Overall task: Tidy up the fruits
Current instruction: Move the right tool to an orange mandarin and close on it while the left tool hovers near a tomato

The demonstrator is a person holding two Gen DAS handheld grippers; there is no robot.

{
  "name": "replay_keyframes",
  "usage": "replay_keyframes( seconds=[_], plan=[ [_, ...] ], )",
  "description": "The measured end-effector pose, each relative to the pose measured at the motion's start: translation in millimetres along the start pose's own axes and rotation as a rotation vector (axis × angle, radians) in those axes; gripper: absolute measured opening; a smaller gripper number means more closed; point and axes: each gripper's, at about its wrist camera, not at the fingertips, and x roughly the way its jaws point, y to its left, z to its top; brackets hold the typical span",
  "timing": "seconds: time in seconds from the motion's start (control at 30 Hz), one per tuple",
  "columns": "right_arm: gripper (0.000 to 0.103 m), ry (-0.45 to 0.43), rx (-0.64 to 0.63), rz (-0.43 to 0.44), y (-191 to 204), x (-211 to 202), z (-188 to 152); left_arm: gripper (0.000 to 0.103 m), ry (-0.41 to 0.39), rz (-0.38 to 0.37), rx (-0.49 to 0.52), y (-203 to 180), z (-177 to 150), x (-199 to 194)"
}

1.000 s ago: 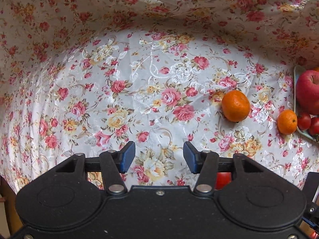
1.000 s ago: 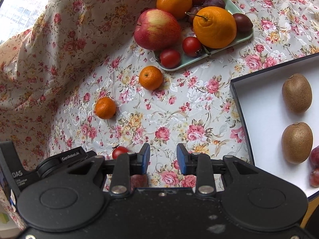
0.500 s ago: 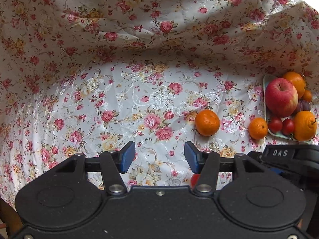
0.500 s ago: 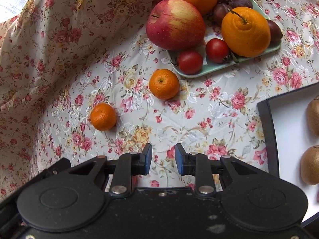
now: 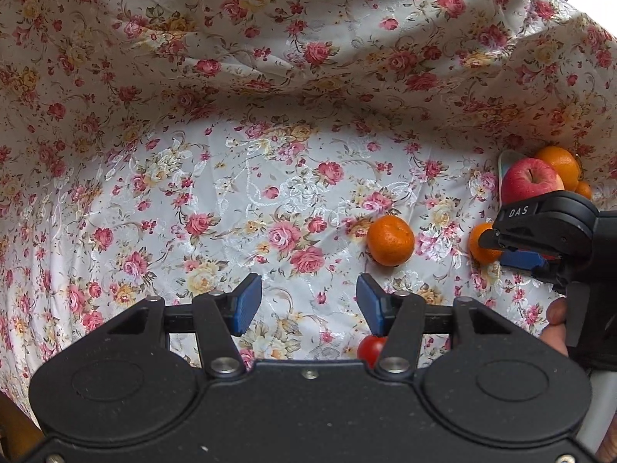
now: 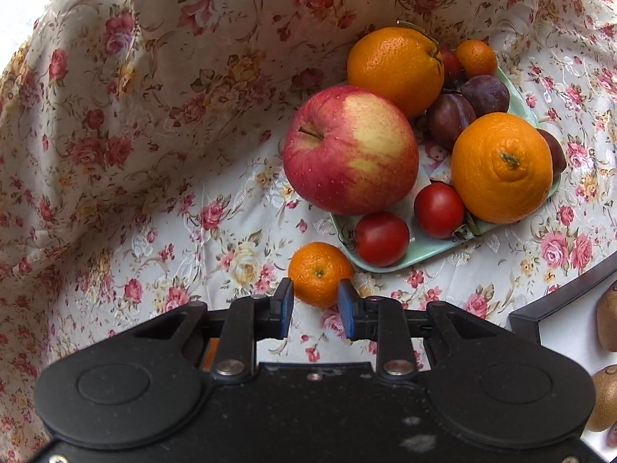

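Observation:
My left gripper hangs open over the floral cloth with nothing between its pads. A mandarin lies just ahead of it to the right, and a small tomato peeks out under its right finger. My right gripper points down at a second mandarin, which lies just beyond the fingertips. Its jaws stand narrow and are opening, and the pads do not press the fruit. In the left wrist view the right gripper covers part of that mandarin.
A green plate holds an apple, two oranges, two tomatoes, plums and a small mandarin. A dark-rimmed white box with kiwis stands at the right. Draped cloth rises behind.
My right gripper has moved up to the mandarin beside the plate and its jaws have narrowed. It now shows at the right edge of the left wrist view. The left gripper rose slightly, then held still.

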Motion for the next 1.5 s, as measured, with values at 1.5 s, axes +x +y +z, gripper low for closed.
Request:
replay_keyframes(
  seconds=[1.5],
  plan=[
    [0.029, -0.004, -0.018, 0.091, -11, -14, -24, 0.059, 0.028, -0.025, -0.033, 4, 1, 7]
  ],
)
